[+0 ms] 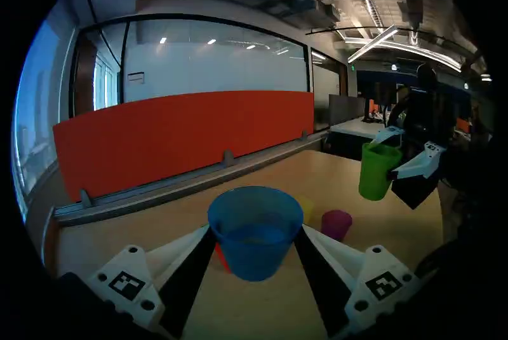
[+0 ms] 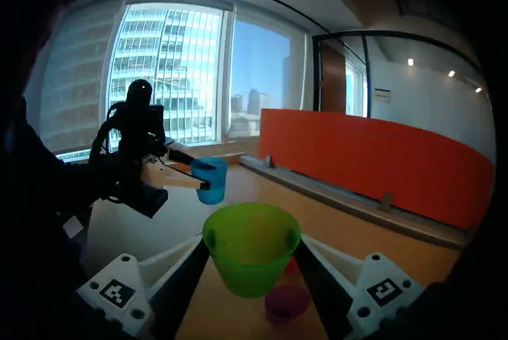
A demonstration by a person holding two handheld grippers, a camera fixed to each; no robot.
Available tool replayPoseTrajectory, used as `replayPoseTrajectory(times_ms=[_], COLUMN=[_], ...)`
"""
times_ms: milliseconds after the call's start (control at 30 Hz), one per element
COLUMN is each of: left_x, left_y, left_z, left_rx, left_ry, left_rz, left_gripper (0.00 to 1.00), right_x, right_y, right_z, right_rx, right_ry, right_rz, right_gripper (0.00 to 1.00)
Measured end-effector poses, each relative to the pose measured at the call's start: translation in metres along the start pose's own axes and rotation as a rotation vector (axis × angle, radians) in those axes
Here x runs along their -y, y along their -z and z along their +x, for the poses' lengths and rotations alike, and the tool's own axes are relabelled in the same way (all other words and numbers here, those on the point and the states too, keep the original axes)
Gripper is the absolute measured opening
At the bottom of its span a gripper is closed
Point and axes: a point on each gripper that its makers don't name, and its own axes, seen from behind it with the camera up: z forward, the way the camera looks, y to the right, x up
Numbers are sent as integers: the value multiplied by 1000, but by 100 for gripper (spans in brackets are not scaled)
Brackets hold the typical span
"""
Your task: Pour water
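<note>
Closest to the lens in the left gripper view, a blue translucent plastic cup (image 1: 255,210) stands upright between the two fingers of the left gripper (image 1: 255,233). The fingers press on its sides and hold it up off the pale wooden surface (image 1: 267,314). A darker band across its lower half looks like water (image 1: 255,241).

There are five cups, one of each colour. Just past the left finger's tip, partly hidden by the blue cup, is a small red cup (image 1: 220,257). Beyond the right finger's tip stands a yellow cup (image 1: 307,208), with a small purple cup (image 1: 335,224) just beside it. Well out past the right finger, the right gripper (image 1: 397,156) holds a green plastic cup (image 1: 378,171), with a finger on either side of it.

In the right gripper view, the left gripper (image 2: 202,173) is far out beyond the left finger, carrying the blue cup (image 2: 211,181). The green cup (image 2: 252,264) is upright between the right gripper's (image 2: 253,241) own fingers, clamped on both sides. Below it, toward the right finger, the red cup (image 2: 291,265) and the purple cup (image 2: 287,302) rest on the surface (image 2: 209,314). An orange panel (image 2: 381,162) runs along the surface's far edge.
</note>
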Motion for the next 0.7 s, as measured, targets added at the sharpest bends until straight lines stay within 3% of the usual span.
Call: replayPoseTrajectory(times_ms=[300, 700], left_x=[-10, -11], left_y=[13, 19], left_z=[27, 48], left_rx=[-76, -125], left_ry=[-1, 7], left_rz=[-25, -29], left_gripper=[84, 84], right_x=[-2, -4], right_y=[-3, -3], right_z=[0, -4], right_rx=[6, 10], right_ry=[7, 10], right_rz=[-2, -7], right_gripper=[91, 91])
